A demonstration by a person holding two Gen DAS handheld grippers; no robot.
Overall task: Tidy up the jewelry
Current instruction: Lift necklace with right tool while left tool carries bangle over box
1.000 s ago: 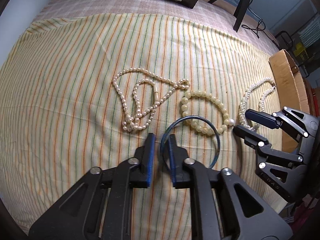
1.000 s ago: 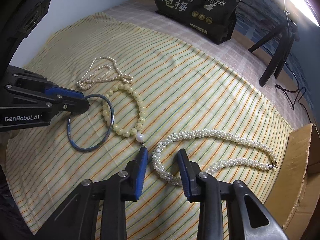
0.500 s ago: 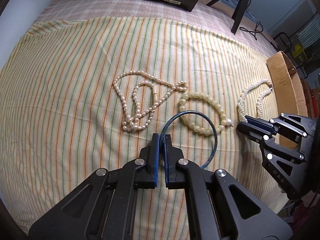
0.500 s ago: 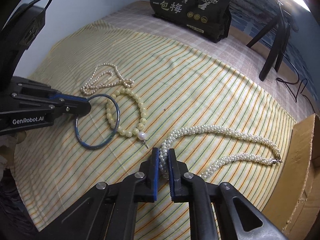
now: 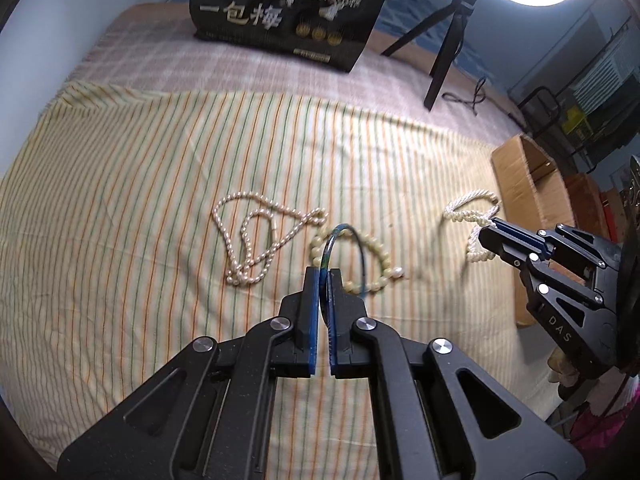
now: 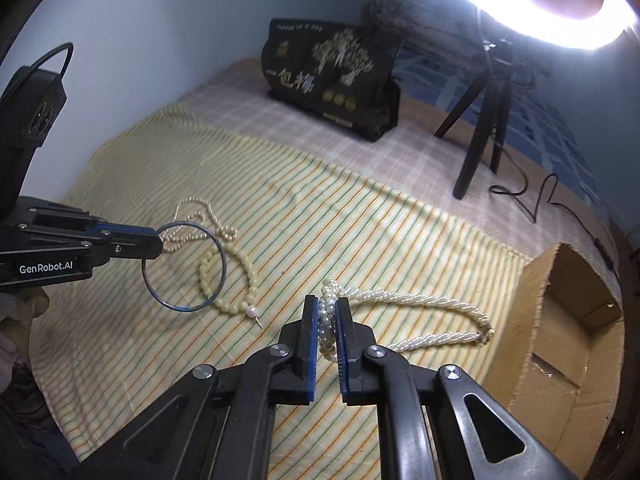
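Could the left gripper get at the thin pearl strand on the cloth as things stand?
Probably not yet. The strand lies open just ahead-left of the left gripper, nothing over it, but the jaws are shut on the blue bangle, which must be set down first.

The left gripper is a matte black, angular two-finger tool with thin blue pads lining its inner faces; round silver screw heads stud its linkage, triangular cut-outs lighten its arms, white "GenRobot.AI" lettering marks its side, and a black cable loops at eleven o'clock; the right gripper matches it, with "DAS" embossed at three o'clock.
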